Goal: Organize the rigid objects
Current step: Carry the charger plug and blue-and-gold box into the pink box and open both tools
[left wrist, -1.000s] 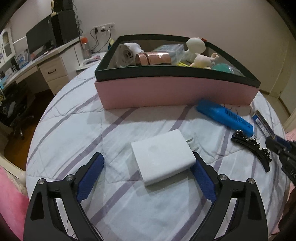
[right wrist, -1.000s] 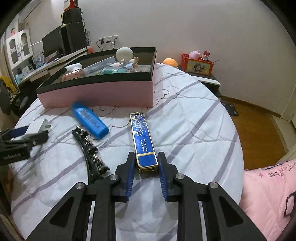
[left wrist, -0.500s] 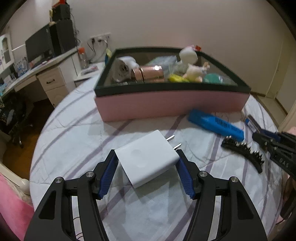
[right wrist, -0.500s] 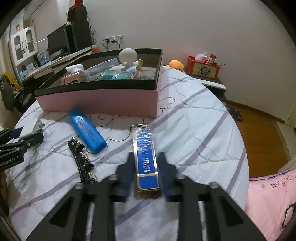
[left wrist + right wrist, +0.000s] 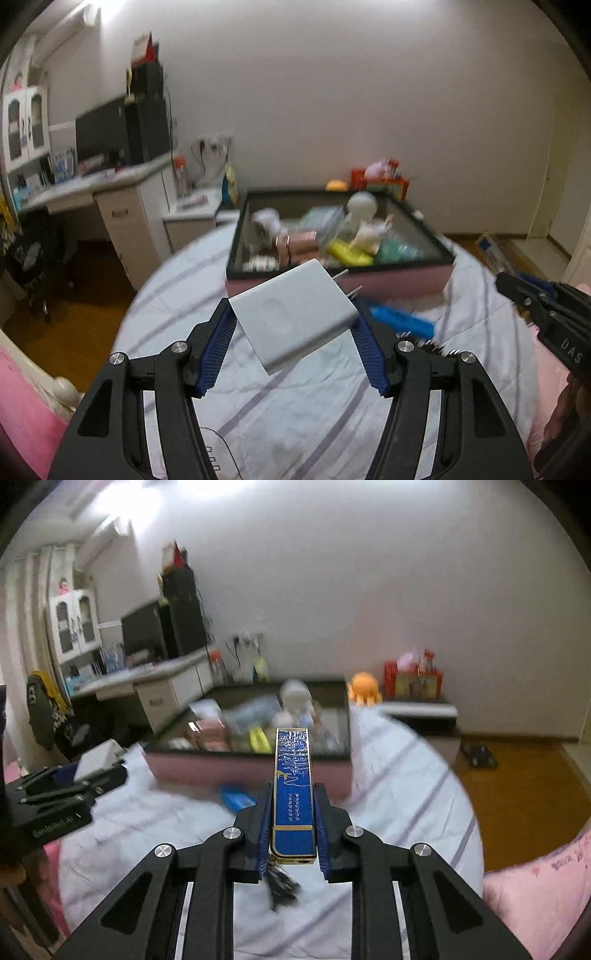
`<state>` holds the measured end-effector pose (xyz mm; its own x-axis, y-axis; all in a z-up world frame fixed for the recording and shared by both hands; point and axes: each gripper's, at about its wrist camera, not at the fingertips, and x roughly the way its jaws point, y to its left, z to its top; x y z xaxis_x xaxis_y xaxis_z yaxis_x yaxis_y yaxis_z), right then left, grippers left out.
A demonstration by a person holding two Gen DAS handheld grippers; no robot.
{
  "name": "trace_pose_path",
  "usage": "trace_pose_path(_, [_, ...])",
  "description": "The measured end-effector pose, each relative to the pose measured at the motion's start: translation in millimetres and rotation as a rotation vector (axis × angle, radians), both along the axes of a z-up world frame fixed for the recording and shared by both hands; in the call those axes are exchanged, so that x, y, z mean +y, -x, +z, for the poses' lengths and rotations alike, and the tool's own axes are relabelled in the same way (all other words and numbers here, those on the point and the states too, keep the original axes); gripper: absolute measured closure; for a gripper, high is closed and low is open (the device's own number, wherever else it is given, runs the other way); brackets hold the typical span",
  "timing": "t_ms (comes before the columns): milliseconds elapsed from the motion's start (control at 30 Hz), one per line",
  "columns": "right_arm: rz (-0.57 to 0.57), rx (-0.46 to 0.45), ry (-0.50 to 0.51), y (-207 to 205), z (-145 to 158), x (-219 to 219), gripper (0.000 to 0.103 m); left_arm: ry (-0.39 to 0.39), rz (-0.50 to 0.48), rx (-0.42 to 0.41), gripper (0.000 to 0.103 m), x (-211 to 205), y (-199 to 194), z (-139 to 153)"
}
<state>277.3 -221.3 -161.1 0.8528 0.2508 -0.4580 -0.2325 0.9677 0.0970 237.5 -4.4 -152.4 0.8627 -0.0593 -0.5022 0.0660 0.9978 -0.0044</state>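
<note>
charger (image 5: 295,314) now airborne (previously bedbound)

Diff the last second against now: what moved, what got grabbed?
The left gripper closed on the white charger and lifted it off the bed. The right gripper tightened on the blue case and raised it too. The pink box, blue tube and black hair clip stayed put.

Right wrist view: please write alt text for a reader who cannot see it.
The right hand-held gripper is shut on a blue case with gold edges, held above a striped bedsheet. Behind it stands a pink box with a black rim, full of small items. At the left edge, the left hand-held gripper holds a white charger.
</note>
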Motion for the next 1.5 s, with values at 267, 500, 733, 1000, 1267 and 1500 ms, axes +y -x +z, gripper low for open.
trace_pose_path(267, [0.006,-0.164,0.026,34.5,43.8,32.4,0.082,-0.025,0.002,-0.256,0.039,-2.5,45.5,50.2])
trace_pose_path(500, [0.008,-0.233,0.034,45.8,63.4,44.8,0.082,-0.051,-0.019,-0.366,0.039,-3.8,60.1,73.3])
trace_pose_path(733, [0.015,-0.253,0.044,47.5,68.7,47.7,0.082,-0.070,-0.025,-0.377,0.039,-7.3,55.7,79.4])
trace_pose_path(1000, [0.027,-0.253,0.046,35.4,69.5,46.3,0.082,-0.099,-0.020,-0.362,0.039,-11.0,38.9,79.5])
trace_pose_path(1267, [0.032,-0.217,0.067,-2.4,64.5,50.2,0.082,-0.141,-0.004,-0.303,0.039,-8.4,-11.6,69.1])
trace_pose_path(1500, [0.054,-0.086,0.085,-71.4,36.9,55.5,0.082,-0.202,0.021,-0.165,0.039,-9.6,-94.7,38.5])
